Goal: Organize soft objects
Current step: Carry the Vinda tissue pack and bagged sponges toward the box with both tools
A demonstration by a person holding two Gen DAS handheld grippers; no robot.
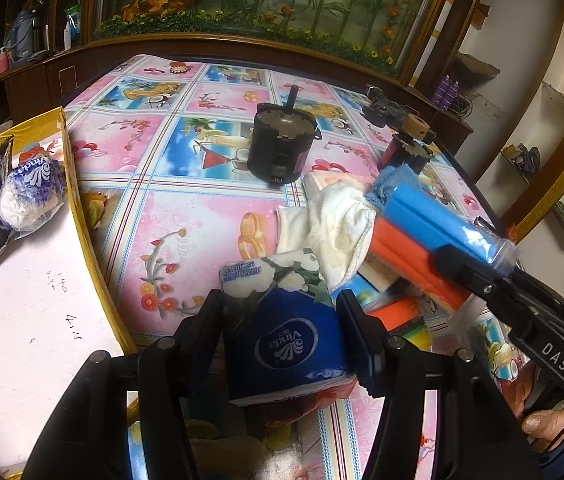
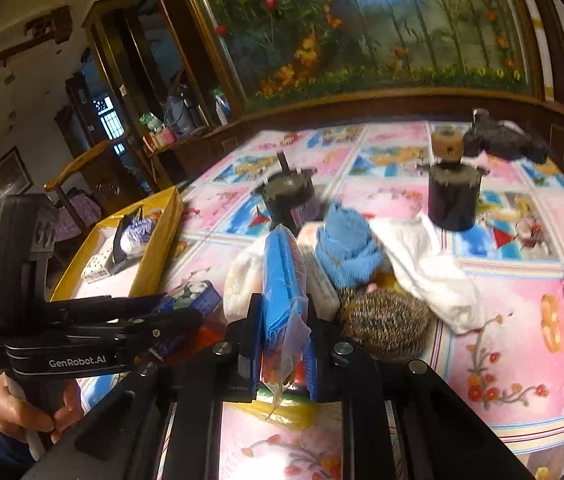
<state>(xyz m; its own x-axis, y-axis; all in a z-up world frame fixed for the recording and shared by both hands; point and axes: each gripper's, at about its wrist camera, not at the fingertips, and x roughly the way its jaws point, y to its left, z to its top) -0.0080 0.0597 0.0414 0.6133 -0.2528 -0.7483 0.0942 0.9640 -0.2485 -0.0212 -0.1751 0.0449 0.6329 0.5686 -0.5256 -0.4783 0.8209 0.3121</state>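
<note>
Right claw (image 2: 283,354) around blue-and-orange sponge pack (image 2: 282,280)

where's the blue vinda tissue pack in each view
Left wrist: blue Vinda tissue pack at bottom centre, clamped between the left gripper fingers.
Right wrist: lower left, mostly hidden behind that gripper; pack.
Shared landmark: gold-edged box.

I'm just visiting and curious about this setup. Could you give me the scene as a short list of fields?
left gripper: closed on a blue Vinda tissue pack
right gripper: shut on a plastic-wrapped pack of blue and orange cloths
pile on table: white towel, blue cloth, hedgehog toy
yellow box: holds another Vinda pack
</note>
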